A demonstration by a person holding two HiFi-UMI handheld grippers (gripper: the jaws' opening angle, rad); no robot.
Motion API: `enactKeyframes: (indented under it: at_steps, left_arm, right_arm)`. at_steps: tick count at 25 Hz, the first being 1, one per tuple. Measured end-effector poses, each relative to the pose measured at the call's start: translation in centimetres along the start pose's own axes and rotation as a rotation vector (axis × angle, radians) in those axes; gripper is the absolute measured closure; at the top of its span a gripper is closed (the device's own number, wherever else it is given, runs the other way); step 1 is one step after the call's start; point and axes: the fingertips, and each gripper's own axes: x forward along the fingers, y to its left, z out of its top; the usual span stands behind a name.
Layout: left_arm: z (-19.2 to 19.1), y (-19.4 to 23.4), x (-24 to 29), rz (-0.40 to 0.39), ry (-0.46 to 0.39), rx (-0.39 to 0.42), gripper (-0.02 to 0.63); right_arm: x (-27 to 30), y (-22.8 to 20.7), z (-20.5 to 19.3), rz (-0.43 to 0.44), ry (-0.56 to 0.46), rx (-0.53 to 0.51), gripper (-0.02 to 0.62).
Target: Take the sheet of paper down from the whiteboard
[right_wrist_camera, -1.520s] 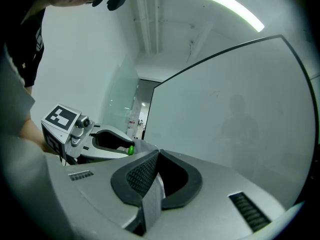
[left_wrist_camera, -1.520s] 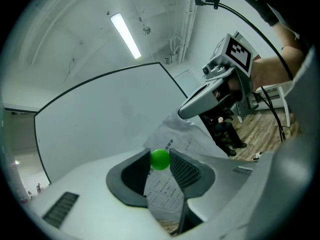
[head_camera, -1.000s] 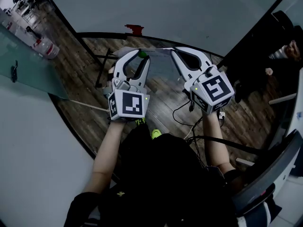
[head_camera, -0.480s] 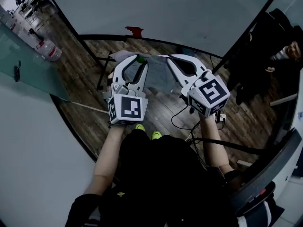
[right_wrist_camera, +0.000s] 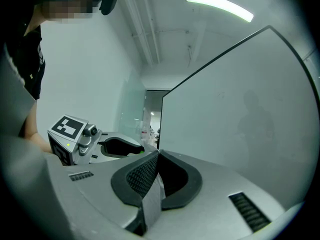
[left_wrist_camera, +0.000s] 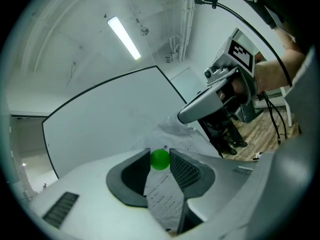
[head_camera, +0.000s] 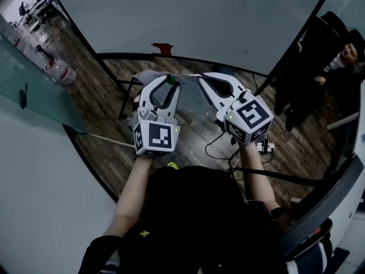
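Facing the whiteboard (head_camera: pixel 199 16), the sheet of paper (head_camera: pixel 191 96) is held just before it, stretched sideways between both tools. The grips are made plain only in the gripper views: the right tool (right_wrist_camera: pixel 156 155) is pressed together on its edge, and a green ball (left_wrist_camera: pixel 160 160) is pinched in the left tool (left_wrist_camera: pixel 160 154).

Dim head view; strip light (left_wrist_camera: pixel 123 37) overhead; fisheye edges.

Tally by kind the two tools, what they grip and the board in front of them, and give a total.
tools: 2, the left tool and the right tool
sheet of paper: 1
green ball: 1
whiteboard: 1
total: 5
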Motion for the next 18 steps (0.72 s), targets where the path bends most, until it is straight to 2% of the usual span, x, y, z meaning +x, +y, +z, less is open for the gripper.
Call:
enactKeyframes:
  at_steps: [18]
  left_arm:
    - [0.2,0.6,1.5,0.010,-0.003,0.000,0.472]
  right_arm:
    - [0.8,-0.9,-0.1,0.028,0.005,-0.014,0.580]
